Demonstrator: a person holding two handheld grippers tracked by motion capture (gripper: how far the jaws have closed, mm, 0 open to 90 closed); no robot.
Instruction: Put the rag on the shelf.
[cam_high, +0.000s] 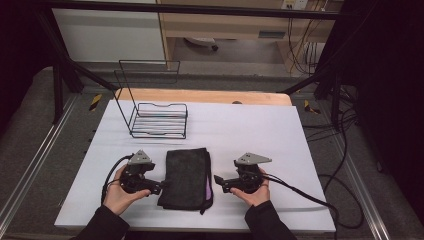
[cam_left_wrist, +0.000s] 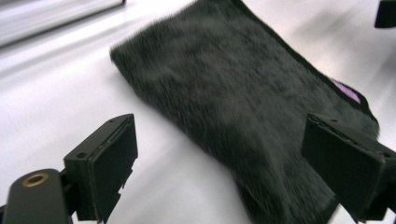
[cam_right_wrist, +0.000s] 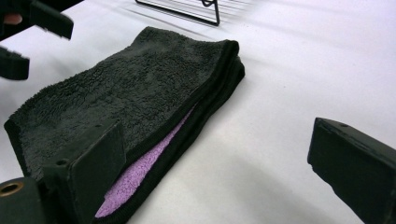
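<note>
A black fleece towel (cam_high: 186, 179), folded flat with a purple layer showing at its right edge, lies on the white table (cam_high: 250, 130) between my two grippers. My left gripper (cam_high: 159, 188) is just left of it, pointing at its left edge. In the left gripper view the jaws stand wide apart, and the left gripper (cam_left_wrist: 224, 172) hovers over the towel (cam_left_wrist: 243, 93) without pressing it. My right gripper (cam_high: 218, 181) is off the towel's right side. In the right gripper view the right gripper (cam_right_wrist: 219, 163) is open, the towel (cam_right_wrist: 140, 84) beside its left jaw.
A black wire rack (cam_high: 157, 117) with a tall back frame stands at the table's back left. A wooden board (cam_high: 200, 95) runs along the far edge. Cables trail off the table's right side. A black metal frame surrounds the table.
</note>
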